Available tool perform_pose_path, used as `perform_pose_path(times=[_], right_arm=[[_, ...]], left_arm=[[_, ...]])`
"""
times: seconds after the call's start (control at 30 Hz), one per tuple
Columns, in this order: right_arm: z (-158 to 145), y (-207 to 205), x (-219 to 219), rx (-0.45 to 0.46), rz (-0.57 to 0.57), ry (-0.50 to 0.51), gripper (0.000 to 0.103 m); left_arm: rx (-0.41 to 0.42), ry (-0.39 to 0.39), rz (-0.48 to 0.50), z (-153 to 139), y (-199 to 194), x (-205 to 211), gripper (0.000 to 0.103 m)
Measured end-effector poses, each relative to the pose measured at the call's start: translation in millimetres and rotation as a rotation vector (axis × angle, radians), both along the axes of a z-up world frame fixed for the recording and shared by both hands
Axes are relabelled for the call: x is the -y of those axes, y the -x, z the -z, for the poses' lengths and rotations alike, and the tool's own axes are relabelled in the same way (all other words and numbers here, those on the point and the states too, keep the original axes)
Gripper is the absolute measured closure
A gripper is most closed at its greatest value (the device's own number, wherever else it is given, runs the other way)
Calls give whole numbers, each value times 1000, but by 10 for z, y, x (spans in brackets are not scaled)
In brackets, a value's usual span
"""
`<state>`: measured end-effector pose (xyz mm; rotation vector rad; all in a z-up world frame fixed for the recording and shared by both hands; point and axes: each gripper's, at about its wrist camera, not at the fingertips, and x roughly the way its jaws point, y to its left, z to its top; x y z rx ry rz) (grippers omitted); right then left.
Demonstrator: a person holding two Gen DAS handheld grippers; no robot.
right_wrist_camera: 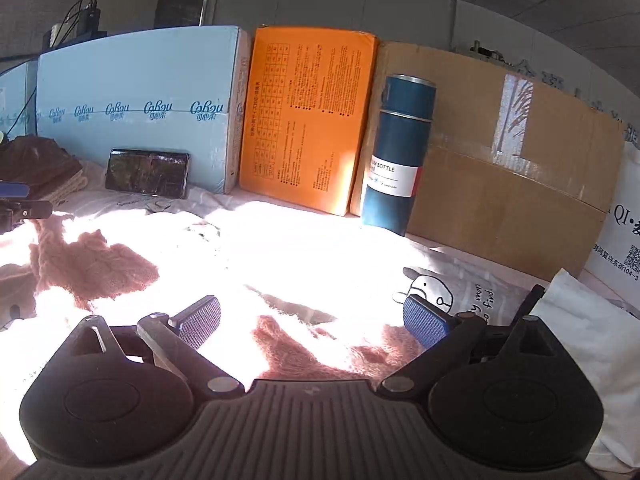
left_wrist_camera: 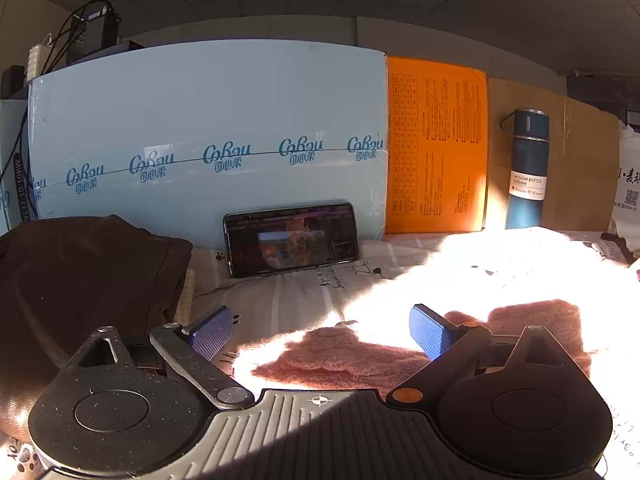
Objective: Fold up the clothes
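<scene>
A fuzzy pink knitted garment [left_wrist_camera: 352,356] lies spread on the patterned bedsheet, partly washed out by strong sunlight. My left gripper [left_wrist_camera: 320,332] is open and empty, hovering over the garment's near edge. In the right wrist view the same pink garment [right_wrist_camera: 96,268] stretches from the left to under my right gripper [right_wrist_camera: 312,320], which is open and empty just above it. The left gripper's blue fingertip [right_wrist_camera: 14,191] shows at the far left edge of that view.
A folded dark brown garment [left_wrist_camera: 80,280] lies at the left. A phone [left_wrist_camera: 292,238] leans on a light blue box [left_wrist_camera: 208,120]. An orange box [left_wrist_camera: 436,144], a blue vacuum bottle [left_wrist_camera: 526,168], a cardboard box [right_wrist_camera: 512,168] and a white bag [right_wrist_camera: 592,360] line the back and right.
</scene>
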<state>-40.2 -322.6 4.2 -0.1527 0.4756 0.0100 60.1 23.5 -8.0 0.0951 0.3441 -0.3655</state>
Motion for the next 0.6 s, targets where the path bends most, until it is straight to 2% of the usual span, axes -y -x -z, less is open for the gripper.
perform_pose_path(times=[0.1,0.17,0.2,0.27,0.3,0.37,0.47,0.6], right_arm=[[171,-151,-60,-76,-53,14,11],[253,-163,-40,-100,-70,-19,26],[276,-147,-24,-100,-80,-38,29],[289,-93,-5,-93,-99,-60,52],[273,-44,-10,-87,-109,-54,58],[237,52,-31,-77,-133,-36,79],[175,246,-85,-42,-149,-11,86],[68,601,-196,29,-178,0,87]], left_arm=[[9,-1,23,-2,22,15,6],[16,2,42,-6,41,21,6],[20,2,51,-7,52,27,6],[28,1,68,-9,76,41,6],[33,1,74,-11,89,47,6],[51,5,99,-18,130,57,6],[102,15,159,-33,239,78,6],[235,-14,283,-52,511,171,6]])
